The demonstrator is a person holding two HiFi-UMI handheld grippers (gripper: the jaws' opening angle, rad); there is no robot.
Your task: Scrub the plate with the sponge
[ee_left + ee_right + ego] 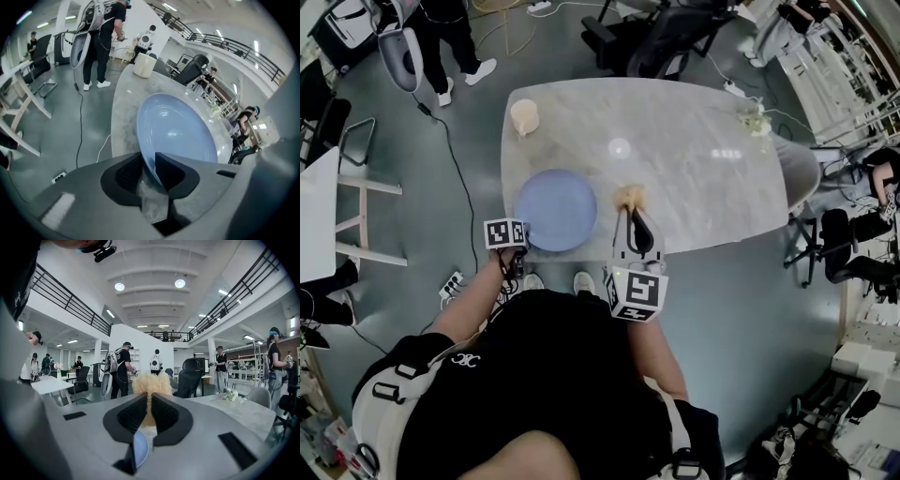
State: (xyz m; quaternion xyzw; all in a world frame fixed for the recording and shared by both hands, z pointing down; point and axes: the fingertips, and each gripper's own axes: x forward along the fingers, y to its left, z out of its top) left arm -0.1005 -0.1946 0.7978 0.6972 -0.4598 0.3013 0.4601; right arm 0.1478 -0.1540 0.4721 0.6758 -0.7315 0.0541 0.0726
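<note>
At the table's (703, 178) near edge, my left gripper (149, 165) clamps the plate's (176, 129) rim to steady it; my right gripper (150, 409) pinches the sponge (150, 383) just beside the plate, ready for scrubbing.

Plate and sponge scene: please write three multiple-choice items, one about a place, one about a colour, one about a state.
1. Where on the table does the cup stand? A. far left part B. near right edge C. in the middle
2. What colour is the plate? A. white B. light blue C. green
3. What does the right tool hold? A. nothing B. the cup C. the sponge
1 A: the head view shows it beyond the plate. 2 B: the left gripper view shows blue. 3 C: its jaws pinch the yellow sponge.
</note>
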